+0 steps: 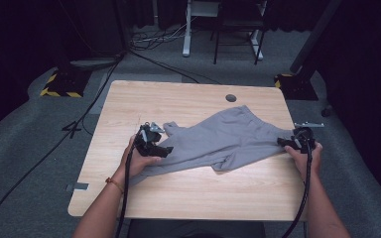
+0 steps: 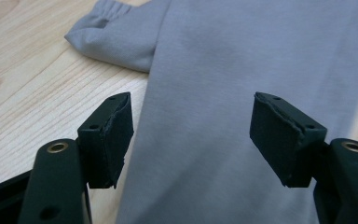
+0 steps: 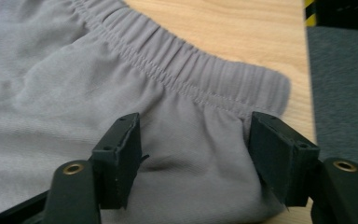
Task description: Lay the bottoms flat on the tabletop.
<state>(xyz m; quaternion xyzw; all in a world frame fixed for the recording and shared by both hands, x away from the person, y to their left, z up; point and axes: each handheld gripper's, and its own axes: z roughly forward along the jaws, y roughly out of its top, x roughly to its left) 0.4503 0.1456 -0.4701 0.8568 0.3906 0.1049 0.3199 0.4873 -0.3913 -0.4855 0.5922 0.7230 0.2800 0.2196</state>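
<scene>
- Grey sweatpants (image 1: 228, 139) lie spread across the middle of a light wooden table (image 1: 188, 99), running from about 9 o'clock to about 3 o'clock as the high view shows the tabletop.
- Waistband end sits at 3 o'clock near the table's right edge; the leg ends reach toward 9 o'clock, one cuffed end lying at about 10 o'clock from the cloth's middle.
- Part of the cloth is folded over near the front edge, at roughly 6 o'clock of the garment.
- Left gripper (image 1: 159, 148), held in the person's left hand (image 1: 138, 159), rests over the leg end at 9 o'clock.
- In the left gripper view its two black jaws stand wide apart over smooth grey fabric (image 2: 223, 93), pressing on nothing; the ribbed cuff (image 2: 107, 11) lies ahead at 11 o'clock on bare wood.
- Right gripper (image 1: 285, 143), held in the person's right hand (image 1: 305, 157), sits at the waistband end, 3 o'clock.
- In the right gripper view its jaws are likewise spread wide, with grey cloth lying between them but not pinched; the gathered elastic waistband (image 3: 205, 70) runs across just beyond the pads, from 10 o'clock to 3 o'clock.
- Dark carpet (image 3: 340, 93) shows past the table's edge at 3 o'clock in that view.
</scene>
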